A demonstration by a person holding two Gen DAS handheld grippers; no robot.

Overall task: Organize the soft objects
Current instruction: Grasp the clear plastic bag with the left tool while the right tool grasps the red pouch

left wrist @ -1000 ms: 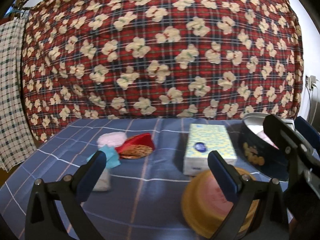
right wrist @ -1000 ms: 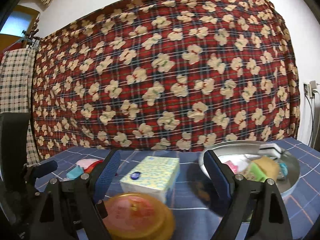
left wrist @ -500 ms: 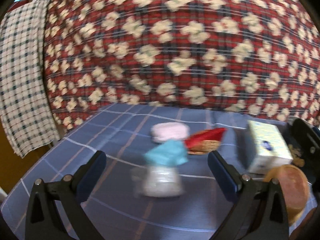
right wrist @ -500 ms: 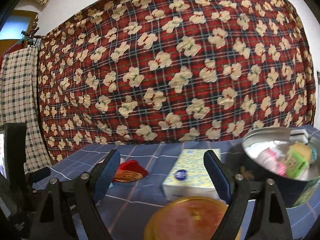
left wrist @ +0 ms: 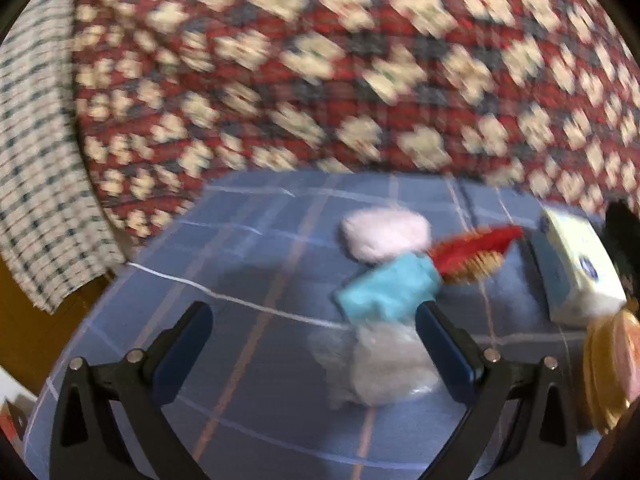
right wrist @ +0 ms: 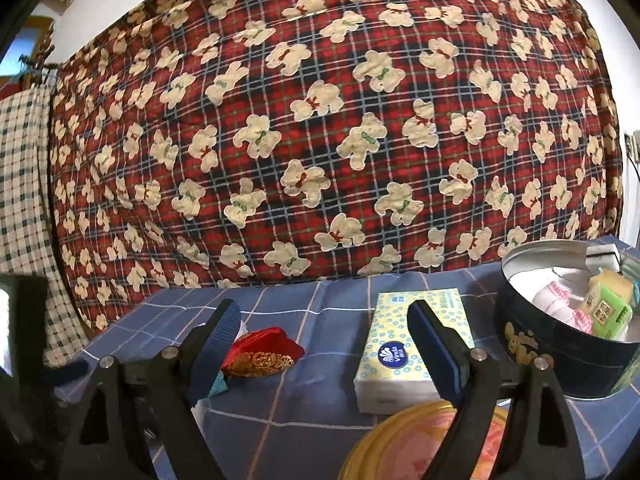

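Covering the bench (right wrist: 320,428) is a blue checked cloth; a round tin (right wrist: 560,344) at its right side holds soft packets. The tissue pack (right wrist: 404,344) lies beside it. Both the left gripper (left wrist: 314,332) and right gripper (right wrist: 324,328) have jaws open, empty.

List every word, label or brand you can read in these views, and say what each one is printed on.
"Vinda": blue round logo on the tissue pack.
Small print along the tissue pack's top edge: too small to read.
Characters on the green packet inside the round tin: too small to read.
Gold design on the tin's side: no readable words.
Left wrist view: too blurred to read anything.
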